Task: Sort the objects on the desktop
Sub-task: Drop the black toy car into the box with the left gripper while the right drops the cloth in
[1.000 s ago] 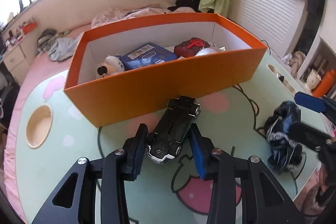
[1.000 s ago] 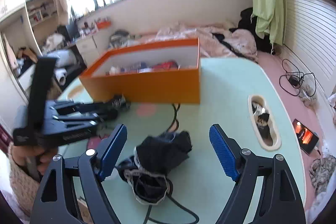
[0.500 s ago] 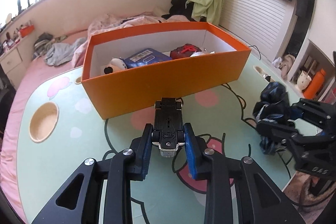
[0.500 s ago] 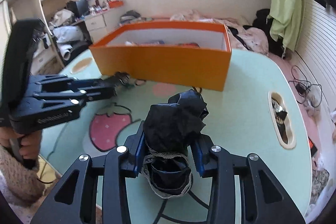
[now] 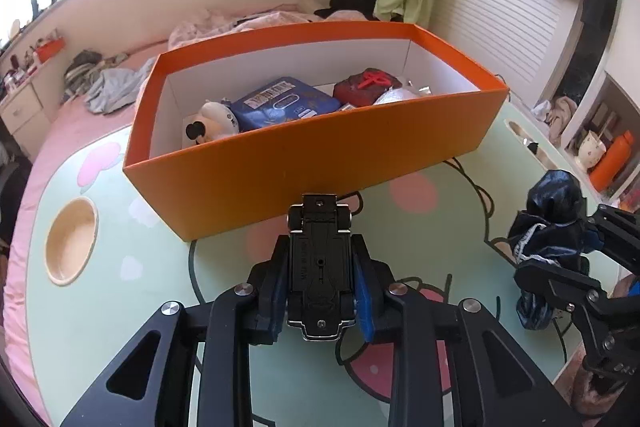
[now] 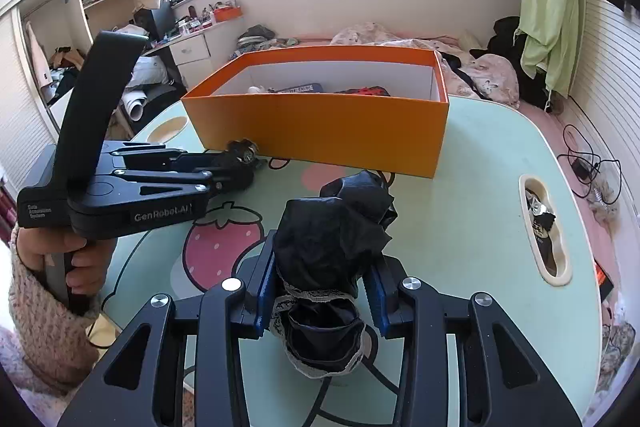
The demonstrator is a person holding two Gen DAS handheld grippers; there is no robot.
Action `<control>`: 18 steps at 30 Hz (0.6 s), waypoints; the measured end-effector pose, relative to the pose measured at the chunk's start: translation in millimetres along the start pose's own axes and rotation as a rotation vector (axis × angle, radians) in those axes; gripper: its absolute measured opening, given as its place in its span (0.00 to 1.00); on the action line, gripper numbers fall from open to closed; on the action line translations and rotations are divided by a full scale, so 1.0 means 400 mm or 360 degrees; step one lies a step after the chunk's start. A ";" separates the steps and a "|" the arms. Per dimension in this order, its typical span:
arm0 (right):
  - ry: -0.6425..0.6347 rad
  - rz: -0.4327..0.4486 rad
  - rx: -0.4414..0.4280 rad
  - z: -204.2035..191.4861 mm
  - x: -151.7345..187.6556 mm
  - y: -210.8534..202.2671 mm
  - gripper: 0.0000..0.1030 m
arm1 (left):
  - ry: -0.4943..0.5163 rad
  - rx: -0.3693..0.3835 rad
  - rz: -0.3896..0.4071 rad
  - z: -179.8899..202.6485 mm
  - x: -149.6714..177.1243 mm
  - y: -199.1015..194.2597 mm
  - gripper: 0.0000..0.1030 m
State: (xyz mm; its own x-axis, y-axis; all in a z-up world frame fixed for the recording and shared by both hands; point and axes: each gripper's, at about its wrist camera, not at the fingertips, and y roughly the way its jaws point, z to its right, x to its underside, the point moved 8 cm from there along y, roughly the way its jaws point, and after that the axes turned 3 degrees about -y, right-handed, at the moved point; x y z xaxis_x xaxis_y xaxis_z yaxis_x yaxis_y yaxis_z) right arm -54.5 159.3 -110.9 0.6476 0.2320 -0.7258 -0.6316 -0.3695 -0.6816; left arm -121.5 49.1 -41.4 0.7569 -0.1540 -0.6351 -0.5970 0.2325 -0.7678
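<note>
Left wrist view: left gripper [image 5: 320, 291] has its fingers [image 5: 276, 291] drawn narrow, clamped on the sides of a black toy car [image 5: 320, 267]. Car is upside down, underside facing up, nose toward 12 o'clock. Orange box [image 5: 320, 155] stands on the counter [image 5: 120, 287] just beyond the car at 12 o'clock. In the box: a blue packet [image 5: 280, 103], a white plush toy [image 5: 212, 125], a dark red pouch [image 5: 366, 85]. At 3 o'clock the right gripper [image 5: 576, 247] grips a black cloth bundle [image 5: 552, 211].

Right wrist view: right gripper [image 6: 320, 295] fingers [image 6: 266, 291] are closed part way onto the black cloth bundle [image 6: 332, 231], lace trim hanging below the pads; bundle appears lifted off the counter [image 6: 460, 227]. At 9 o'clock a hand [image 6: 76, 263] in a knitted sleeve [image 6: 40, 327] holds the left gripper [image 6: 236, 167], its tips near the orange box [image 6: 320, 131], car wheels showing at the tips. Box lies at 12 o'clock.
</note>
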 end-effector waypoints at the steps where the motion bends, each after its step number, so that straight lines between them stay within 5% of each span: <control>1: 0.0002 0.0001 0.0000 -0.001 0.000 -0.001 0.38 | -0.0006 0.0006 0.0008 -0.002 0.000 -0.003 0.26; 9: 0.0008 0.0062 -0.0029 0.004 -0.050 -0.023 0.38 | -0.0018 0.0081 0.0245 0.000 -0.060 -0.133 0.26; 18: -0.0049 0.0222 0.0012 0.020 -0.305 0.004 0.38 | -0.0037 0.0038 0.0364 -0.036 -0.268 -0.136 0.26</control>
State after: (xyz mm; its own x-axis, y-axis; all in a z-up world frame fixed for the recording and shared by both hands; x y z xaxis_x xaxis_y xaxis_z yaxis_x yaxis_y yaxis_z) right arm -138.1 137.5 -24.2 0.5399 0.2061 -0.8161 -0.7178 -0.3936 -0.5743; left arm -174.1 39.3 67.3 0.6089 -0.0726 -0.7899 -0.7473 0.2815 -0.6020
